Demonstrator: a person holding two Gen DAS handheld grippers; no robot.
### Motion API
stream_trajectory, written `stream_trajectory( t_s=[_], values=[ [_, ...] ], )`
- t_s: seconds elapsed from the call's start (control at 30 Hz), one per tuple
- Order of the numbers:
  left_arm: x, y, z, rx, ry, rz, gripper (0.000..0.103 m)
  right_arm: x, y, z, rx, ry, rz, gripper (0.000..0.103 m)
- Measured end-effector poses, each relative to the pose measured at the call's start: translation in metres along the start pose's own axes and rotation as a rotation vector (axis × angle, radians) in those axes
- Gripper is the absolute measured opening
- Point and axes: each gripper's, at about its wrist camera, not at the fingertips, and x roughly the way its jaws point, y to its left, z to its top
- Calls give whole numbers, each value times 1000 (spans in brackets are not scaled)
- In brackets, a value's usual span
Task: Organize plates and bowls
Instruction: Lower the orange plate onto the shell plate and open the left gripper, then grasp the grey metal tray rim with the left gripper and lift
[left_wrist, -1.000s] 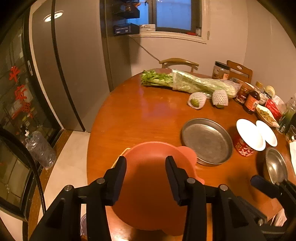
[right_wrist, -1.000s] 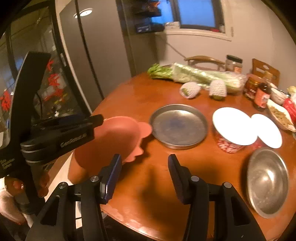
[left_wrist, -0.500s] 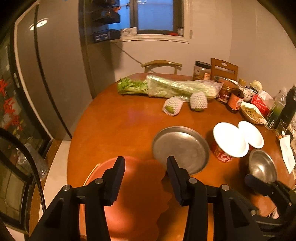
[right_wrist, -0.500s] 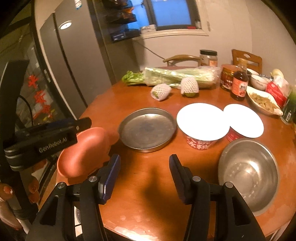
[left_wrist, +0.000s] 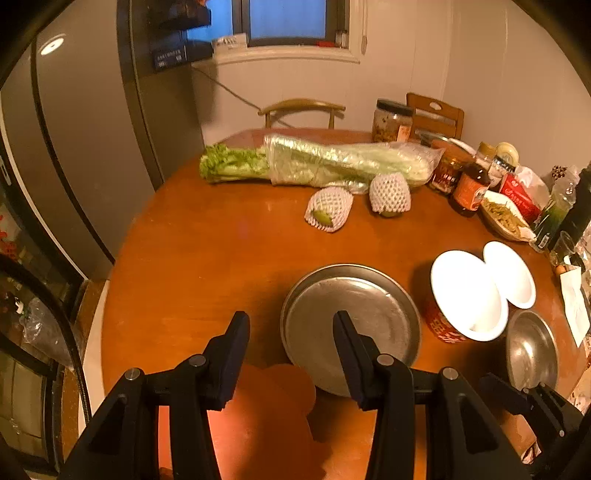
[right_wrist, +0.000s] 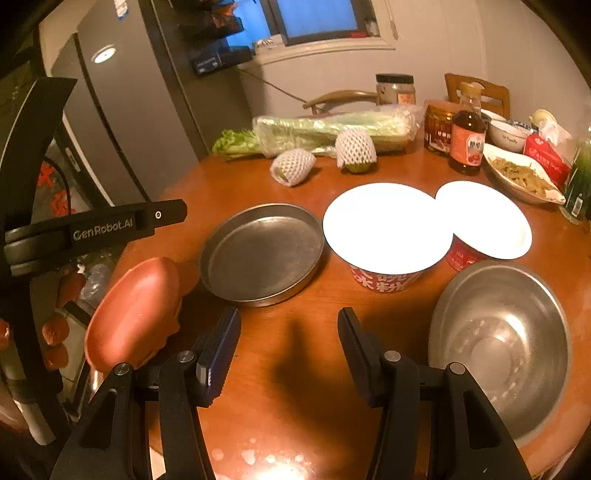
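Observation:
A reddish-pink plate with ear-like lobes (right_wrist: 133, 314) lies at the table's near left edge; in the left wrist view it (left_wrist: 266, 417) shows below my open, empty left gripper (left_wrist: 291, 350), which hovers above it. A round steel plate (left_wrist: 351, 325) (right_wrist: 262, 253) sits mid-table. A steel bowl (right_wrist: 498, 343) (left_wrist: 532, 350) sits at the near right. My right gripper (right_wrist: 288, 350) is open and empty above bare table between plate and bowl.
Two paper noodle cups with white lids (right_wrist: 388, 236) (right_wrist: 484, 221) stand behind the steel bowl. Wrapped celery (left_wrist: 325, 164), two net-wrapped fruits (left_wrist: 328, 208), jars, bottles and a dish of food (right_wrist: 521, 177) crowd the back and right. A fridge (left_wrist: 92, 147) stands left.
The left gripper has pulled back and up from the pink plate, which now lies lower in its view. The right wrist view has shifted right, bringing the steel bowl closer.

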Motion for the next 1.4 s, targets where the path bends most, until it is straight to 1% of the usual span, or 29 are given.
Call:
stream_trajectory(
  t_s=[0.07,0.27,0.37,0.43,0.63,0.7,0.73,0.77,0.83,0.9,1.03,1.1,1.13,1.27,1.4],
  values=[
    [10,0,2,4,19,23,47,9,0,2,6,16,-4,56],
    [38,3,4,8,65,23,47,32,-2,8,26,47,-9,56],
    [48,3,4,11,72,26,47,44,-2,10,37,62,-19,56],
    [53,4,4,11,72,16,47,51,-2,10,45,65,-29,54],
    [69,4,1,5,108,-16,46,65,1,13,44,76,-37,52],
    [72,4,-1,2,121,-40,41,68,4,15,33,70,-38,49],
    [74,4,-1,3,127,-52,35,69,5,16,28,68,-37,47],
    [75,4,-2,4,131,-62,33,70,6,17,23,67,-36,46],
    [77,4,-3,7,136,-57,30,72,9,19,21,64,-32,44],
    [80,6,-4,-3,153,-61,27,74,8,22,42,71,-24,44],
    [83,5,-5,6,150,-48,27,80,4,26,88,73,-20,44],
    [84,4,-6,7,151,-70,24,85,6,27,84,76,-25,44],
    [84,4,-5,6,150,-73,24,87,7,28,79,75,-23,41],
    [79,9,-5,-8,125,-98,24,86,12,31,49,57,-51,40],
    [68,15,-5,-24,98,-101,24,78,15,33,43,36,-37,40]
  ],
)
